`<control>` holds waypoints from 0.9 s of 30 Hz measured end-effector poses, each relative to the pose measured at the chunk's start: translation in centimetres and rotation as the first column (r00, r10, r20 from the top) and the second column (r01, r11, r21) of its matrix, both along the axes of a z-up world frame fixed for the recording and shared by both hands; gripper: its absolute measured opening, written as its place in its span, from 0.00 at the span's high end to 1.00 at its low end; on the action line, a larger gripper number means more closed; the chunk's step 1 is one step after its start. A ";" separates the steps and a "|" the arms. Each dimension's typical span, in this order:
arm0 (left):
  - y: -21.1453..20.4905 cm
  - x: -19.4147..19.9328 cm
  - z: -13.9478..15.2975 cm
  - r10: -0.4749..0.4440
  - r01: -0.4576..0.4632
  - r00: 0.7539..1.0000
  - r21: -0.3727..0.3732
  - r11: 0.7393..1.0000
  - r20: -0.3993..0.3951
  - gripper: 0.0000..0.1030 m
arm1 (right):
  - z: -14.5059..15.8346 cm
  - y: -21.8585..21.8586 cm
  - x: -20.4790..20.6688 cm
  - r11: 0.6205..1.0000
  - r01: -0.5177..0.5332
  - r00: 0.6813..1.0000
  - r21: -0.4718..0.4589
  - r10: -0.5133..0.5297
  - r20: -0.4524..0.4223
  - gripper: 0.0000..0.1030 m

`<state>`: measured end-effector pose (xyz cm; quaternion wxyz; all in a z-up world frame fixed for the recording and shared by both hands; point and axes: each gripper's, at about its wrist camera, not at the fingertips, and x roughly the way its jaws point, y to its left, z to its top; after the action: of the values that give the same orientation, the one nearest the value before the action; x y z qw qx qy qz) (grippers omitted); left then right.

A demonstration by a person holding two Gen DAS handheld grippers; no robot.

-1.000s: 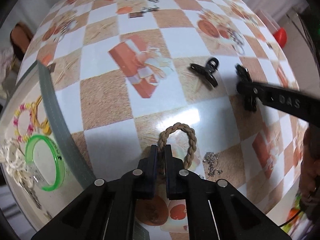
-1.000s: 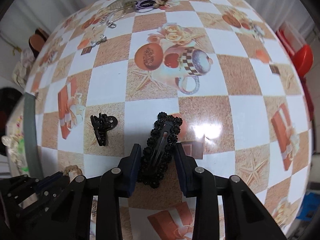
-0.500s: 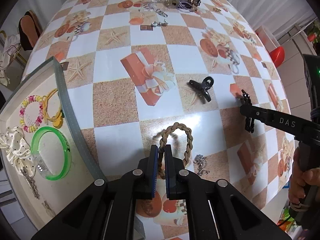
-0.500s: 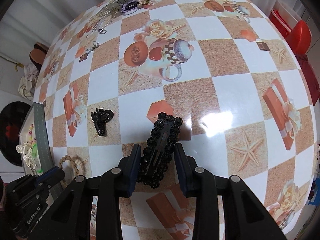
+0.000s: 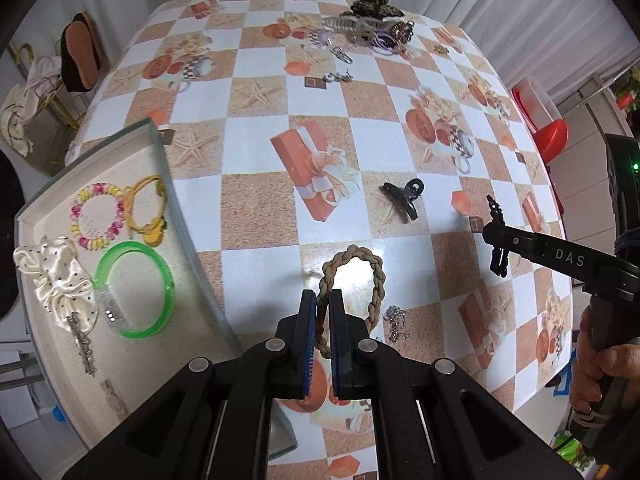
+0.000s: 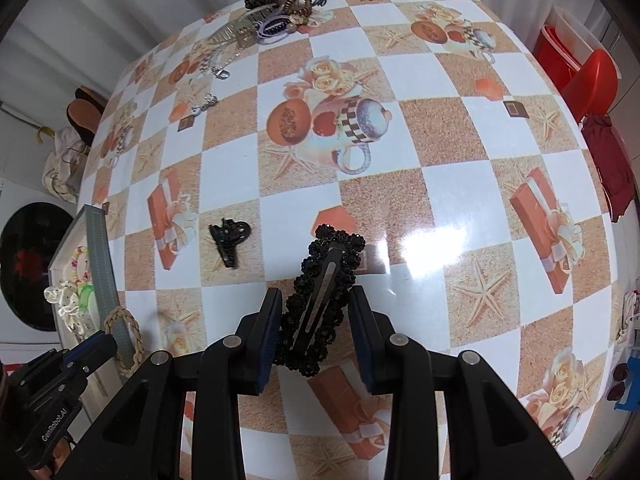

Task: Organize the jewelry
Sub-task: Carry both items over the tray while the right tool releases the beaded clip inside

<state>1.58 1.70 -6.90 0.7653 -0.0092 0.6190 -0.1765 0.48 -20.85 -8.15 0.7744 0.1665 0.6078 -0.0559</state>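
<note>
My left gripper (image 5: 322, 300) is shut on a braided tan hair loop (image 5: 376, 276) and holds it above the table, just right of a white tray (image 5: 168, 184). The tray holds a green bangle (image 5: 136, 288), a beaded bracelet (image 5: 98, 216), a yellow tie (image 5: 148, 208) and a cream scrunchie (image 5: 52, 272). My right gripper (image 6: 316, 308) is shut on a black beaded hair clip (image 6: 324, 292), lifted off the table; it shows at the right of the left wrist view (image 5: 498, 256).
A small black claw clip (image 5: 404, 196) lies mid-table, and a small silver chain piece (image 5: 396, 320) lies near the left gripper. A pile of hair accessories (image 5: 372, 28) sits at the far edge. A red bin (image 6: 576, 56) stands beside the table.
Both grippers have risen away from the table with their items held. The left view has pulled back, so more of the tray shows.
</note>
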 end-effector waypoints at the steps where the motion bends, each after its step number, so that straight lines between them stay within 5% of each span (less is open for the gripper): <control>1: 0.1 0.0 0.1 0.004 -0.004 1.000 -0.002 1.000 0.001 0.89 | 0.2 0.1 0.0 1.000 -0.001 1.000 0.000 0.001 0.001 0.65; 16: 5.6 -1.9 2.1 0.126 -0.126 0.992 -0.019 0.992 0.003 0.89 | 4.1 4.7 0.9 0.995 -0.104 0.994 -0.008 0.105 0.031 0.65; 27: 12.7 -4.9 2.1 0.281 -0.281 0.959 0.009 0.960 -0.016 0.89 | 5.4 12.4 2.0 0.964 -0.267 0.963 0.013 0.266 0.048 0.65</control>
<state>-3.31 14.40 -4.83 0.7773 -0.0960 0.6185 -0.0638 2.51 -8.44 -2.75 0.7871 0.0920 0.6071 0.0587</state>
